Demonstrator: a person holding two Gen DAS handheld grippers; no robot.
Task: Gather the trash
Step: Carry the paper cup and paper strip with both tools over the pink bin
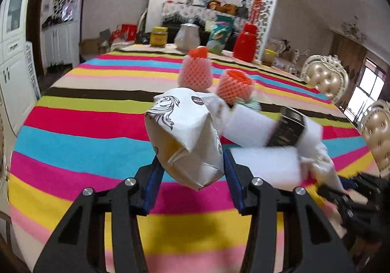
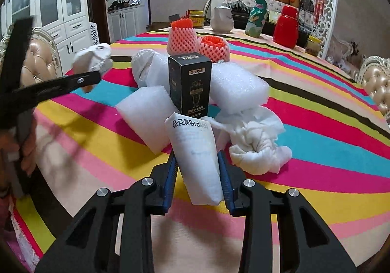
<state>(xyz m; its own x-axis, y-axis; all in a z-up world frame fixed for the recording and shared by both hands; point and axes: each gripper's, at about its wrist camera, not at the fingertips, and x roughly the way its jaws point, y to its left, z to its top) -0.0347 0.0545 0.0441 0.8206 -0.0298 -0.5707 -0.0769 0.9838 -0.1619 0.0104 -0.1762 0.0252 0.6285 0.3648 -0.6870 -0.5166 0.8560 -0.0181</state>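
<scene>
the left tongs (image 1: pixel 192 163) are clenched on a crumpled white printed paper bag (image 1: pixel 185 134), lifted above the striped bench (image 1: pixel 73 131). the right tongs (image 2: pixel 197 165) grasp a white printed packet (image 2: pixel 195 156), its long axis running forward between the fingers. the remaining pile, white foam blocks (image 2: pixel 146 114) around a black carton (image 2: pixel 190 88), lies straight ahead, nearer the right tongs.

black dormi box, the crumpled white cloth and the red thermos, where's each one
black DORMI box (image 2: pixel 190 84): right wrist view, middle of its front face.
crumpled white cloth (image 2: pixel 256 141): right wrist view, on the knotted middle of the bundle.
red thermos (image 2: pixel 285 28): right wrist view, middle of its body.
</scene>
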